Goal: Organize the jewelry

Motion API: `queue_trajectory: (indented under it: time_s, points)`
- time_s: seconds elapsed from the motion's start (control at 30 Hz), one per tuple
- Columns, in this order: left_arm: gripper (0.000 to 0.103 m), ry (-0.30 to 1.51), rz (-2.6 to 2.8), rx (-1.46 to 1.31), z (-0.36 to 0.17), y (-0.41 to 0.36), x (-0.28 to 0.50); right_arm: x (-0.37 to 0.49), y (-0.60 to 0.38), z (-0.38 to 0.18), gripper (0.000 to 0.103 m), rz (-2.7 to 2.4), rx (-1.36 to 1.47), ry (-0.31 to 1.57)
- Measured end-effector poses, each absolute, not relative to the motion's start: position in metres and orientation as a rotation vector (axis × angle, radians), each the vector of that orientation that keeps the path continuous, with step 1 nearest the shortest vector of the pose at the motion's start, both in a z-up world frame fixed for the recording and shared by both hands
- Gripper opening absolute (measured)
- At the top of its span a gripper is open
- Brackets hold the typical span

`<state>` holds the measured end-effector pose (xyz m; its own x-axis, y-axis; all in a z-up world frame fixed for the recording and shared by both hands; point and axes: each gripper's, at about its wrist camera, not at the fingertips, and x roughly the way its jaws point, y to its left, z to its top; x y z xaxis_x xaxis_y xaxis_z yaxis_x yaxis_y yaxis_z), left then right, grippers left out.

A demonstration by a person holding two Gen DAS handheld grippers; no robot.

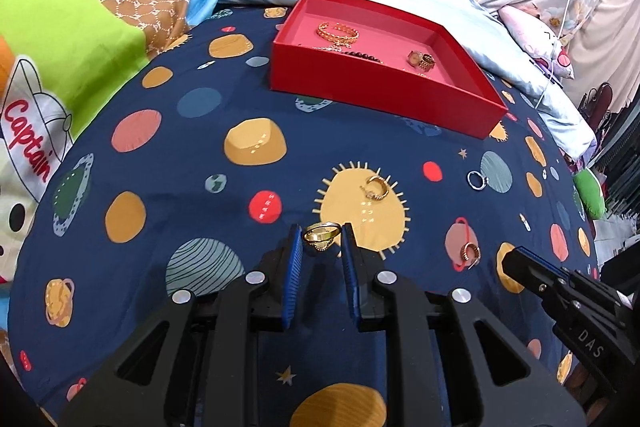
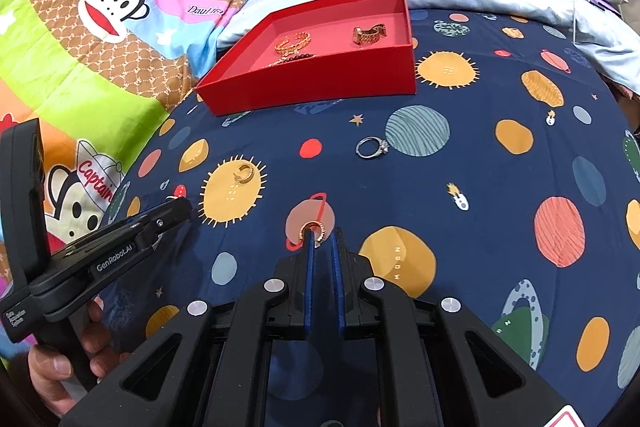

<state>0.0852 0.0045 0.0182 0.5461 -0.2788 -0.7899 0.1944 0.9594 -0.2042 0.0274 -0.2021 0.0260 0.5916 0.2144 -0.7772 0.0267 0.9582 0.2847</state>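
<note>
We tilt both tools steeply down over the bed [image 1: 168,155]. Our left tool [image 1: 322,239] pinches a gold ring [image 1: 320,234] just above the sheet. Our right tool [image 2: 323,239] is pressed nearly together, its left finger [image 2: 309,247] against a small hoop [image 2: 316,229]. The red box [image 1: 384,99] sits well ahead.

Left gripper [image 1: 322,239] clamped, right gripper [image 2: 322,241] closed
</note>
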Motion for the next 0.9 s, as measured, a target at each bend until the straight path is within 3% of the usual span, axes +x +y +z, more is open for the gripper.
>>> queue_trajectory:
  time_s: [0.33,0.53,0.9]
  points:
    - [0.019,0.958,-0.283,-0.087,0.014,0.006,0.081,0.038,-0.199,0.021,0.009,0.110,0.282,0.942]
    - [0.019,0.963,-0.282,-0.096,0.012,0.006,0.082,0.040,-0.195,0.019,0.020,0.111,0.273,0.942]
    - [0.019,0.973,-0.283,-0.109,0.010,0.011,0.081,0.048,-0.195,0.018,0.020,0.098,0.268,0.937]
